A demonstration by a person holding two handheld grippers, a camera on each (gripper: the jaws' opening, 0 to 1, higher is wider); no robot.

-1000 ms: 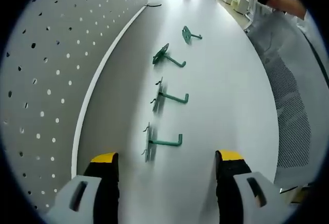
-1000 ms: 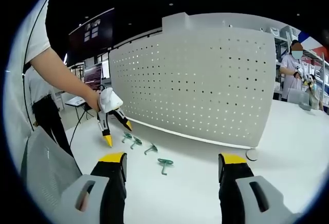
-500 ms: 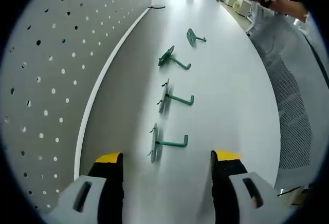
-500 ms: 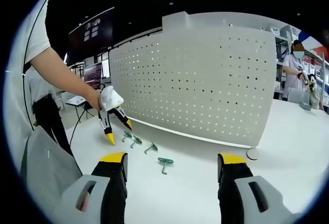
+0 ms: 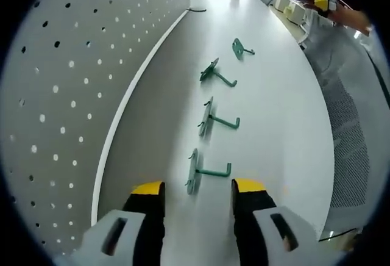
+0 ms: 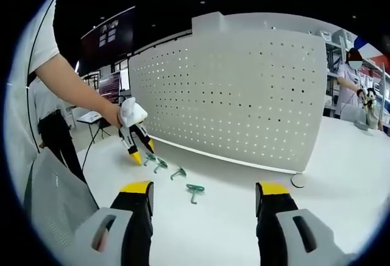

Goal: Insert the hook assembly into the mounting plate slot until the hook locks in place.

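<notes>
Your left gripper (image 5: 196, 188) hangs low over a white table (image 5: 274, 119), its two yellow-tipped jaws apart and holding nothing. Just ahead of the tips, roughly in line with the gap between them, lies the nearest green hook (image 5: 204, 171) — a flat plate with a bent arm reaching to the right. Three more green hooks run away from you in a row: a second hook (image 5: 216, 118), a third hook (image 5: 215, 74) and a fourth hook (image 5: 241, 49). A white pegboard (image 5: 67, 83), dotted with holes, stands along the table's left edge.

In the right gripper view, your right gripper (image 6: 204, 188) is held above the table, jaws wide apart and empty. Beyond it the four hooks lie near the foot of the pegboard, and your left gripper (image 6: 139, 152) points down at the far left end of the row — whether it touches a hook there, you cannot tell.
</notes>
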